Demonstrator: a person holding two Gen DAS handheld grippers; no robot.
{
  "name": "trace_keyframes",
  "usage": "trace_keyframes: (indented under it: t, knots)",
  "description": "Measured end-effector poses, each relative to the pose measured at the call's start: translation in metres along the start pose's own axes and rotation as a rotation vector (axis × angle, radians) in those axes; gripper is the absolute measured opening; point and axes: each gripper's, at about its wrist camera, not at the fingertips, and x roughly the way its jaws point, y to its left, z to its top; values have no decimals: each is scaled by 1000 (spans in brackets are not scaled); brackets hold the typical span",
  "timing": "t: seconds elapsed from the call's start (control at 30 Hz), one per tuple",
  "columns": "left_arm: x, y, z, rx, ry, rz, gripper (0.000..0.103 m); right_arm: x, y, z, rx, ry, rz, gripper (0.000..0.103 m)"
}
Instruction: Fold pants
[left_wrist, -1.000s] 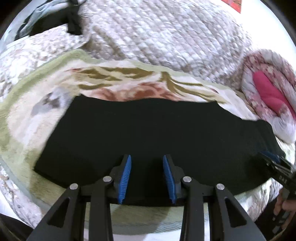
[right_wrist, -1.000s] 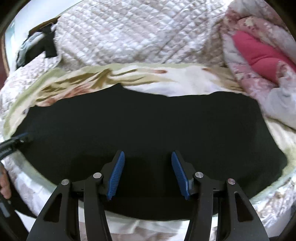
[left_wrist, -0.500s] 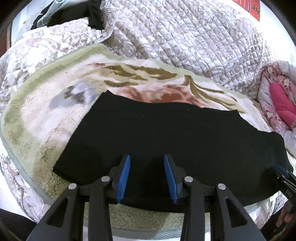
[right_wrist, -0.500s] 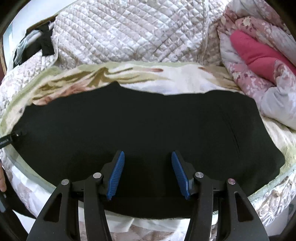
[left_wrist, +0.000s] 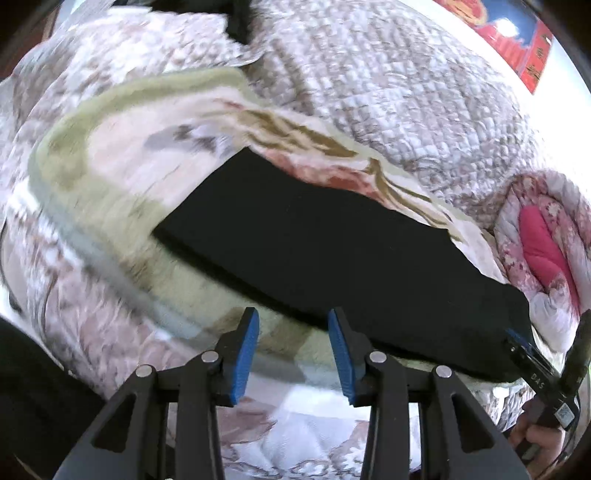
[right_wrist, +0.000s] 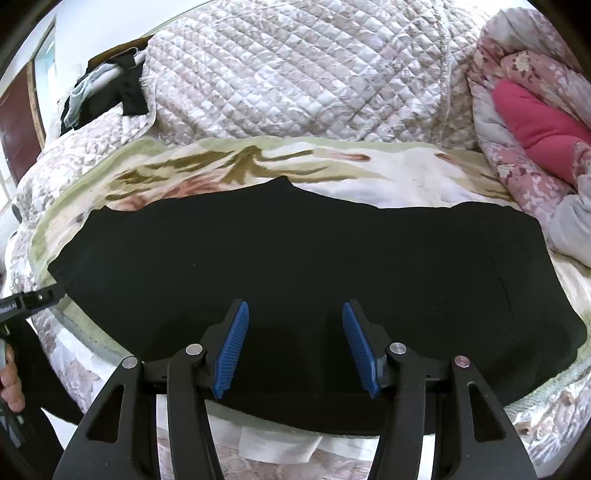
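Nearest the left wrist camera, the left gripper (left_wrist: 293, 350) shows two black angular fingers faced with ribbed blue pads (left_wrist: 243, 360); the jaws stand apart with nothing between them, over the fleecy green-bordered edge of a blanket (left_wrist: 110, 206), just short of the pants' near edge. The right gripper (right_wrist: 295, 345) has the same blue ribbed pads (right_wrist: 231, 349), its jaws also apart and empty, poised over the near hem of the pants (right_wrist: 295, 258).

The pants are a flat, matte black cloth, laid out as a long band across the blanket, with a small peak on the far edge and a faint seam near the right end. The blanket beneath is plush, cream with olive leaf shapes and rusty pink blooms.

Beyond it rises a diamond-quilted bedspread (right_wrist: 295, 74) in pale grey-beige. To the right sits a rolled floral pink quilt (right_wrist: 535, 122) with a bright pink lining. At far left, dark and light garments (right_wrist: 107, 96) hang in a heap near a white wall and a brown door frame.
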Motion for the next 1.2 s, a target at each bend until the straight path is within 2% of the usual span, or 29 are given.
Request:
trace_keyframes:
  t: [0.4,0.7,0.77,0.87,0.93,1.03,1.2]
  knots:
    - [20,20,16,-109,-25,-4,41,-5,-4,1,32,-20,12,54]
    - [35,26,34,-116,-78,63,39,-7,-6,3,49,-30,32,54]
    - [41,24,39,-98,-81,100,35,-7,-5,3,48,-33,35,54]
    - [47,21,46,-69,-81,137,21,-8,-5,3,48,-32,41,54]
    - [50,19,50,-55,-68,132,9,-8,-6,3,50,-33,39,54]
    - [45,12,54,-35,-64,107,7,-9,-8,4,58,-37,38,54]
    - [29,-25,67,71,-95,0,7,-13,-16,5,93,-49,35,54]
